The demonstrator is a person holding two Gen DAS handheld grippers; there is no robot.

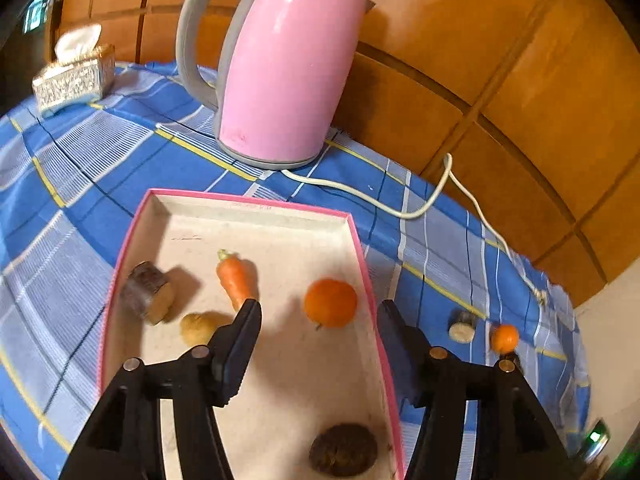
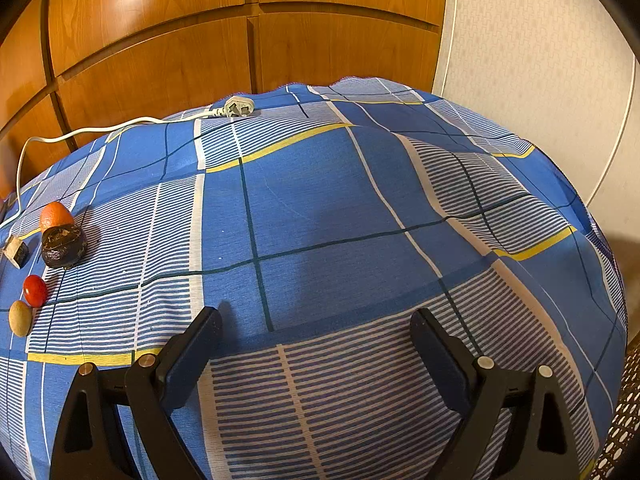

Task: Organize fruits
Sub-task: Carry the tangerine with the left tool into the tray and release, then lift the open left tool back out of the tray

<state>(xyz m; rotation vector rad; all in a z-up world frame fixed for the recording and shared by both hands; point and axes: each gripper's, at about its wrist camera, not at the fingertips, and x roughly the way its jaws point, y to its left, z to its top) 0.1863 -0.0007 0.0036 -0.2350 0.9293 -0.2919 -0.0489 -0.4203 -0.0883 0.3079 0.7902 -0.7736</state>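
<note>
A pink-rimmed white tray lies on the blue checked cloth. In it are an orange, a carrot, a cut log-like piece, a small tan fruit and a dark brown round fruit. My left gripper is open and empty above the tray, the orange between its fingertips' line. On the cloth to the right lie another orange and a cut piece. My right gripper is open and empty over bare cloth. Far left in its view lie an orange, a dark fruit, a red fruit and a tan one.
A pink kettle stands behind the tray, its white cord trailing right to a plug. A tissue box sits at the far left. Wooden panels back the table. The cloth drops off at the right edge.
</note>
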